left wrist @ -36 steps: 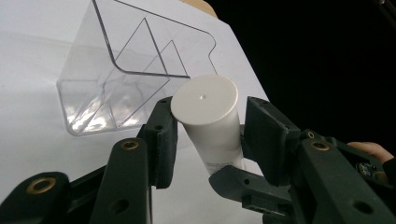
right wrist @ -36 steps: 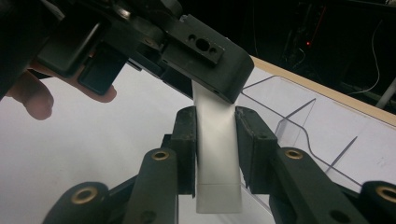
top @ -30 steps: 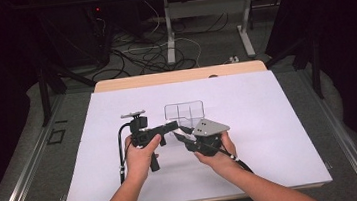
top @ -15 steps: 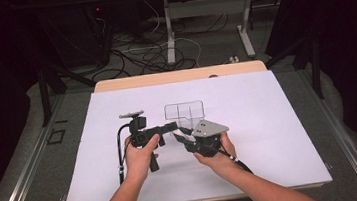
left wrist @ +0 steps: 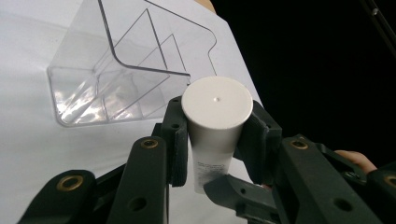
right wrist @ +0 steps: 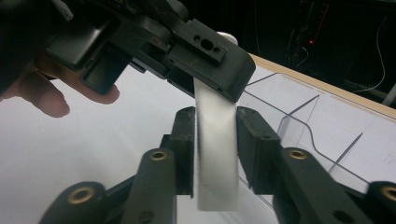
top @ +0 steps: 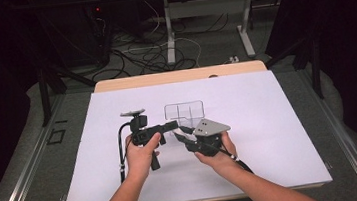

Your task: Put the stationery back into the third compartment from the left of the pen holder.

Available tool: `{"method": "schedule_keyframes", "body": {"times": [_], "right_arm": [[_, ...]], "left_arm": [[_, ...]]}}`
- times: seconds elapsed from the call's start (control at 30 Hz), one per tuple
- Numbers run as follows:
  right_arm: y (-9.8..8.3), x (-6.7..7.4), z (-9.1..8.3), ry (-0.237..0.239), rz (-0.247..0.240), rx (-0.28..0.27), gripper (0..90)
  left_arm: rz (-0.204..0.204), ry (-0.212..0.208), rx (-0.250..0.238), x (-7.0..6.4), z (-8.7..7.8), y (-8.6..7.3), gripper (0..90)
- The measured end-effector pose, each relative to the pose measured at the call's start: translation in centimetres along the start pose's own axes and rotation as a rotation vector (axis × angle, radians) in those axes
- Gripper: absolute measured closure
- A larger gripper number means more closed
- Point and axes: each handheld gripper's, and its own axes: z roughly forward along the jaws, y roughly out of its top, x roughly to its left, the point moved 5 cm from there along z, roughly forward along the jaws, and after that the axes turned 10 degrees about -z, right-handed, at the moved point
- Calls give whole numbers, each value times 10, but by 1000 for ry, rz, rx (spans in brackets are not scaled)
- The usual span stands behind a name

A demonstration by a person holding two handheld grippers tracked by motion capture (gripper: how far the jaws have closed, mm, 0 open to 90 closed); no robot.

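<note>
A white tube with a round flat cap is held between both grippers above the white sheet. My left gripper is shut on the cap end, one pad on each side. In the right gripper view, the tube's flat tail stands between my right gripper's pads. Those jaws have just been opening slightly, but the pads still lie against the tube. From above, my left gripper and my right gripper meet tip to tip in front of a clear divided organizer.
The clear organizer lies on its side on the white sheet, its compartments open toward the grippers. The sheet covers a wooden table. Table legs and cables lie on the floor beyond the far edge.
</note>
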Motion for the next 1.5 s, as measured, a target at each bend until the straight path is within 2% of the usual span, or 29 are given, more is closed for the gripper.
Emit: {"method": "schedule_keyframes", "body": {"times": [0.03, 0.07, 0.13, 0.17, 0.2, 0.23, 0.27, 0.43, 0.47, 0.53, 0.63, 0.73, 0.9, 1.0, 1.07, 1.13, 1.23, 1.37, 1.4, 1.5], "right_arm": [[0, 0, 0, 0, 0, 0, 646], [1, -1, -1, -4, -4, -3, 629], [2, -3, -4, -9, -12, -10, 580], [2, -3, -4, -9, -12, -10, 580], [3, -5, -6, -14, -17, -8, 564], [3, -7, -7, -16, -16, -8, 543], [2, -13, -9, -23, -3, 3, 523], [1, -21, -15, -24, 12, 26, 454], [1, -23, -16, -29, 11, 19, 444], [1, -28, -20, -51, -13, 14, 404], [1, -36, -26, -69, -14, 19, 345], [-1, -43, -32, -93, 23, 44, 294], [-10, -54, -42, -126, 58, 96, 168], [-17, -61, -48, -145, 72, 114, 146], [-21, -65, -51, -152, 91, 133, 137], [-24, -68, -53, -152, 101, 144, 88], [-28, -73, -58, -153, 79, 170, 16], [-36, -79, -63, -167, 96, 188, 0], [-38, -80, -64, -172, 107, 193, 0], [-43, -84, -64, -186, 87, 203, 0]], "left_arm": [[-15, -2, -16, -1, 2, 1, 663], [5, 3, -12, 0, 2, 2, 663], [-14, 2, -17, -3, 3, 3, 663], [1, 7, -25, -3, 3, 4, 663], [-4, 7, -28, -4, 4, 5, 663], [13, 13, -11, -4, 2, 6, 663], [18, 10, -44, -6, 5, 9, 663], [52, 33, -68, -14, 7, 17, 663], [79, 44, -61, -14, 7, 19, 663], [95, 51, -84, -18, 9, 22, 663], [133, 68, -99, -23, 10, 25, 663], [167, 80, -111, -28, 13, 28, 663], [234, 110, -136, -36, 19, 32, 663], [276, 127, -139, -42, 23, 33, 663], [318, 151, -149, -46, 26, 34, 663], [358, 168, -162, -49, 30, 34, 663], [402, 187, -166, -54, 35, 35, 663], [460, 207, -172, -60, 41, 36, 663], [461, 209, -177, -61, 43, 35, 663], [489, 223, -175, -64, 48, 35, 663]]}}
